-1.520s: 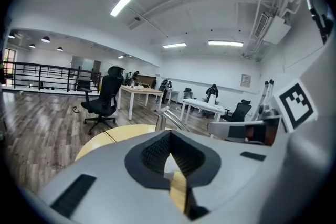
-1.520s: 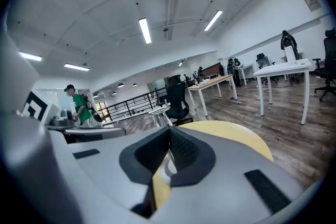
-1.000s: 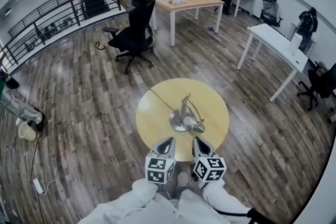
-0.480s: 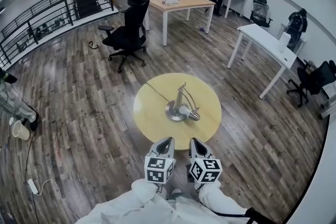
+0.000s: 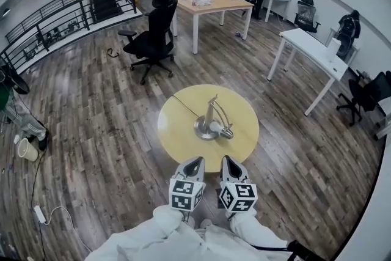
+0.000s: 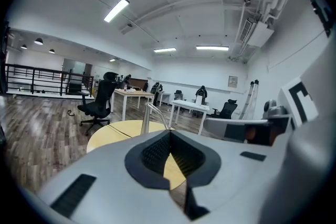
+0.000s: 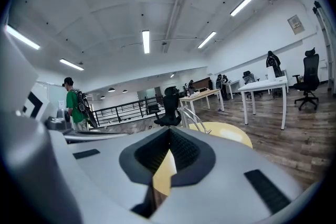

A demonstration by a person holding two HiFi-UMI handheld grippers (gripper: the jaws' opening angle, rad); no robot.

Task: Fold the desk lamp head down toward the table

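Observation:
A silver desk lamp (image 5: 212, 121) stands on the round yellow table (image 5: 183, 137), with its arm bent over and its head (image 5: 223, 131) low, close to the tabletop. Its cord runs off to the back left. My left gripper (image 5: 196, 161) and right gripper (image 5: 225, 160) hover side by side over the table's near edge, well short of the lamp. Both are shut with nothing between the pads. The left gripper view shows shut jaws (image 6: 169, 134) and the lamp arm (image 6: 146, 117) beyond. In the right gripper view, past my right gripper (image 7: 169, 131), rises the lamp arm (image 7: 191, 115).
A black office chair (image 5: 153, 40) and a wooden desk (image 5: 214, 3) stand beyond the table, a white desk (image 5: 317, 52) at the right. A railing (image 5: 61, 15) runs along the left. A cup (image 5: 27, 150) and a power strip (image 5: 43, 215) lie on the floor at left.
Both grippers have drawn back toward the table's near edge, farther from the lamp. The lamp keeps its folded pose. Both stay shut.

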